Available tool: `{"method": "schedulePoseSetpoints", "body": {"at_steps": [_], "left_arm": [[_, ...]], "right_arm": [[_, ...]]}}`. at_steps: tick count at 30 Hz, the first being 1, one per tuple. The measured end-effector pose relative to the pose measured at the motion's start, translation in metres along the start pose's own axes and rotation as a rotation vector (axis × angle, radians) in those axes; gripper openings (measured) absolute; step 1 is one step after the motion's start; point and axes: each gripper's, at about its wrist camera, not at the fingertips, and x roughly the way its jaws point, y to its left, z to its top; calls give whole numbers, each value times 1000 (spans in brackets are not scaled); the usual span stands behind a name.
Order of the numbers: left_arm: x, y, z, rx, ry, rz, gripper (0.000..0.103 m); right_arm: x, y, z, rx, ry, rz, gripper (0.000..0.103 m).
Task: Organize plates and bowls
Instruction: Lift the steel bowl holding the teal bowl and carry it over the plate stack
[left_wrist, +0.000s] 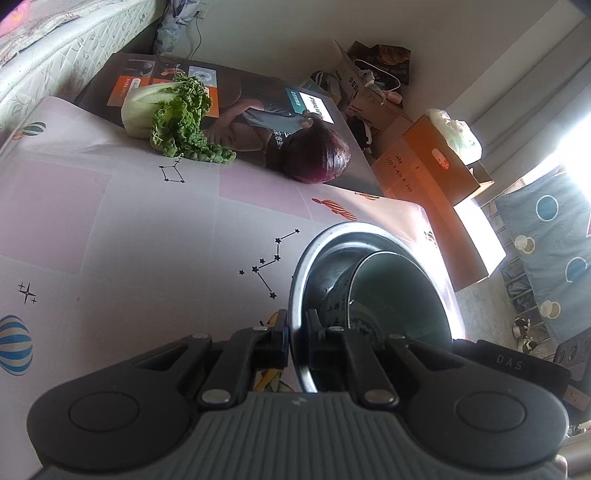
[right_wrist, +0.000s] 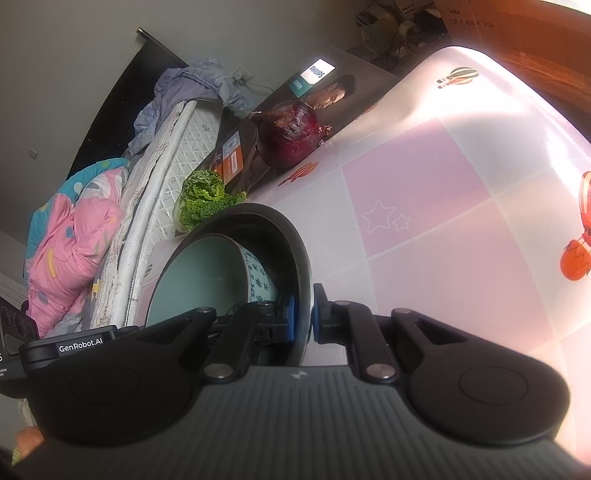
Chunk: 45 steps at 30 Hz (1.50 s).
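Left wrist view: both jaws clamped on the steel basin (left_wrist: 373, 236) rim, opposite sides.
Left gripper (left_wrist: 296, 341) and right gripper (right_wrist: 303, 317) each pinch its wall; patterned bowl (right_wrist: 207, 273) nested inside, so lift level.

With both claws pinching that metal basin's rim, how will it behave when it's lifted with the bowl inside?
The metal basin looks stiff, so its rim should hold. The left claw and right claw grip thin, smooth steel, so it may slip. The ceramic bowl lies tilted and loose inside, so it could slide and chip.
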Motion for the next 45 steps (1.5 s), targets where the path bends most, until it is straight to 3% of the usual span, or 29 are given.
{"method": "schedulePoseSetpoints", "body": {"at_steps": [8, 17, 24, 29, 39, 45], "left_arm": [[-59, -11, -14, 24, -53, -13, 7], [-109, 16, -69, 1, -40, 14, 7], [-114, 46, -109, -55, 0, 26, 7], [-111, 56, -125, -75, 19, 23, 8], [-97, 61, -140, -72, 35, 21, 10], [-102, 50, -139, -2, -19, 34, 14]], "right_arm": [[-51, 34, -19, -38, -25, 24, 9], [-81, 56, -91, -47, 53, 43, 10], [-85, 60, -142, -57, 114, 9, 10], [-85, 58, -158, -77, 123, -17, 10], [-85, 57, -166, -137, 105, -85, 10], [-89, 55, -159, -165, 51, -108, 11]]}}
